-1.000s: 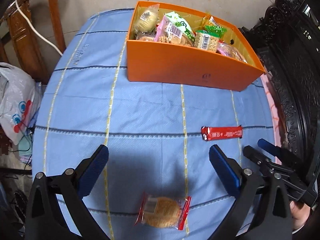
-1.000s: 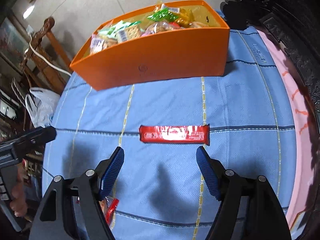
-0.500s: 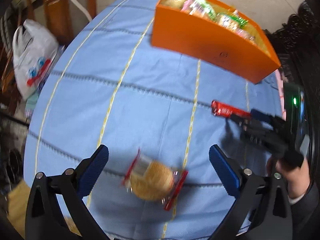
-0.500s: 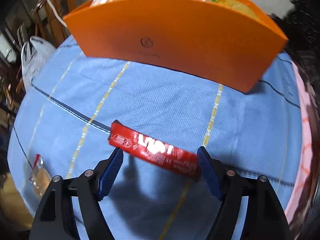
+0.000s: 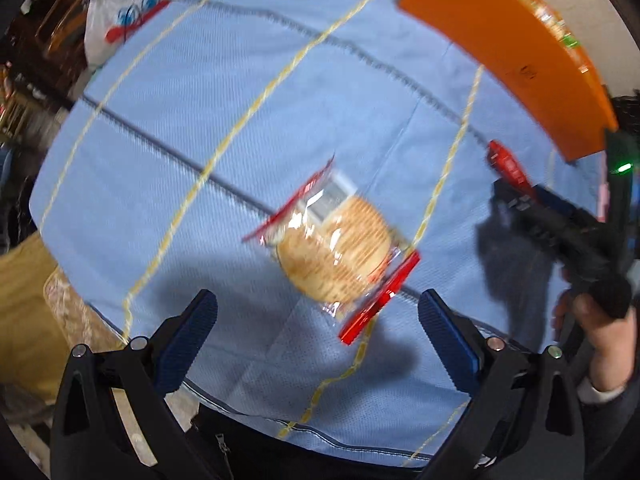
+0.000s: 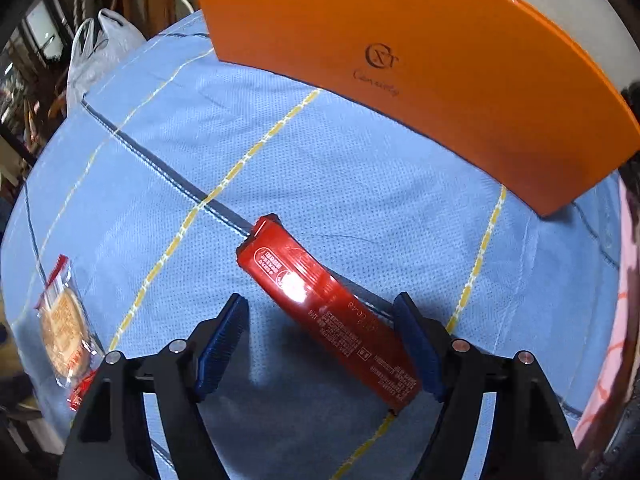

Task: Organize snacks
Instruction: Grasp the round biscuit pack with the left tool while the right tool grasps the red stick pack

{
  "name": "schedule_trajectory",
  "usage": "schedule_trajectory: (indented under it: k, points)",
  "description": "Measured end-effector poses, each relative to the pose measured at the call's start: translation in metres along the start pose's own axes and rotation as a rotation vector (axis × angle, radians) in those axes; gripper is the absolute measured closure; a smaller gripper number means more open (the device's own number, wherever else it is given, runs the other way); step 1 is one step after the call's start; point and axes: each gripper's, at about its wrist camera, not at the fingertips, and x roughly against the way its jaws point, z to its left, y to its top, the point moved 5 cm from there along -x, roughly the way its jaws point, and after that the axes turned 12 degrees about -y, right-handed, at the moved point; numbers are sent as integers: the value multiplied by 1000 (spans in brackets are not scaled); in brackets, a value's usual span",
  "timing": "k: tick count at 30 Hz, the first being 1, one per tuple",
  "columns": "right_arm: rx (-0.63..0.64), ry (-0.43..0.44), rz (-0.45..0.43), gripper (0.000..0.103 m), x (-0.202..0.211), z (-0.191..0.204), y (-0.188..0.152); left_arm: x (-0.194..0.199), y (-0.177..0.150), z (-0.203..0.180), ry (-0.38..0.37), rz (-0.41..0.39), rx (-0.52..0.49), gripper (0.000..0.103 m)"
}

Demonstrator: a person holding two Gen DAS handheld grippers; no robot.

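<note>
While both jaws gape | red bar glossy, slanted between right jaws | cracker pack blurred

Both grippers have dropped closer to the blue tablecloth over the last second. The right gripper, which hung short of the red snack bar, now has its spread jaws on either side of it, the bar running at a slant between the pads rather than lying crosswise ahead of them. The orange box has grown to fill the top of that view. The left gripper has advanced toward the round cracker packet, which was low between its fingers near the tablecloth's near edge and now lies just ahead of the open jaws, turned to a diagonal
</note>
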Motion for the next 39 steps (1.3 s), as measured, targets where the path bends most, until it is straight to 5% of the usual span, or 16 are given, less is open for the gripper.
schedule_trajectory:
  k: [1, 3, 12, 14, 17, 22, 28, 39]
  points:
    - [-9, -2, 1, 60, 1, -2, 2, -7, 1, -2, 10, 7, 2, 4]
    - [-46, 2, 13, 79, 4, -9, 5, -17, 3, -4, 21, 22, 13, 4]
    - [-213, 76, 59, 79, 12, -20, -23, -42, 27, -2, 13, 68, 170, 5]
    - [-202, 74, 57, 79, 15, -18, -32, -46, 27, 2, 39, 67, 171, 19]
    - [-204, 87, 59, 79, 18, -18, -39, -40, 27, -5, 44, 52, 91, 31]
    - [-245, 99, 53, 79, 19, -18, -40, -20, 18, -1, 41, 49, 10, 32]
    - [-294, 159, 26, 79, 35, -22, -40, 26, 26, -3, 73, -59, -97, 32]
    - [-380, 171, -75, 79, 83, -42, -10, 56, 99, -65, -2, -140, -276, 32]
